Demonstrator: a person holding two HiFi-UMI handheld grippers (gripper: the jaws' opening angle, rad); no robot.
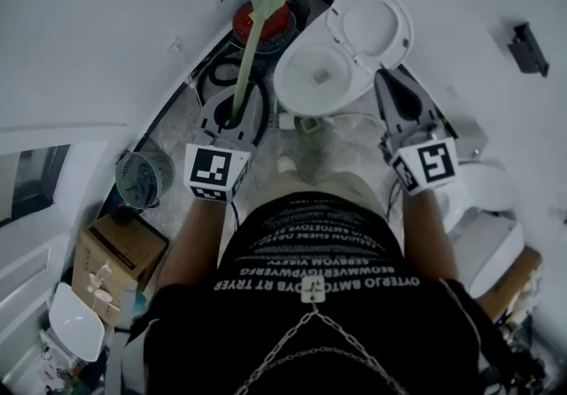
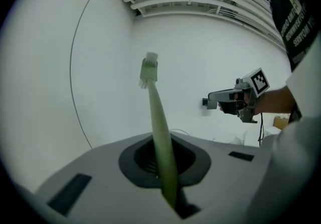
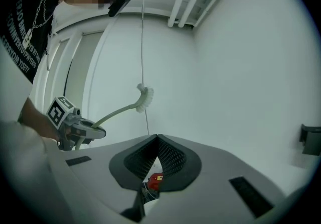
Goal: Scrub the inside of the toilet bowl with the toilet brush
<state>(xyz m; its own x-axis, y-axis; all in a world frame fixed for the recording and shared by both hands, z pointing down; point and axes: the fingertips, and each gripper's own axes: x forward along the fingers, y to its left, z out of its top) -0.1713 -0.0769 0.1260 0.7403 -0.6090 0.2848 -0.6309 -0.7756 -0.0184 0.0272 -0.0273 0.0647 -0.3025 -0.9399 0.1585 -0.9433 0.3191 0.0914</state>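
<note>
Head view first: the left gripper (image 1: 236,112) is clamped low on the toilet brush (image 1: 252,30), bristles held high above a red container (image 1: 263,23), left of the toilet bowl (image 1: 283,79). I'd say high to clear the rim. The seat (image 1: 372,26) is up, so the bowl's mouth is open.

Left gripper view: both jaws pinch the green handle, with bare wall behind.

Right gripper view: the right gripper (image 3: 156,141) has its jaws together on nothing. It sits right of the bowl, likely keeping the path free.
</note>
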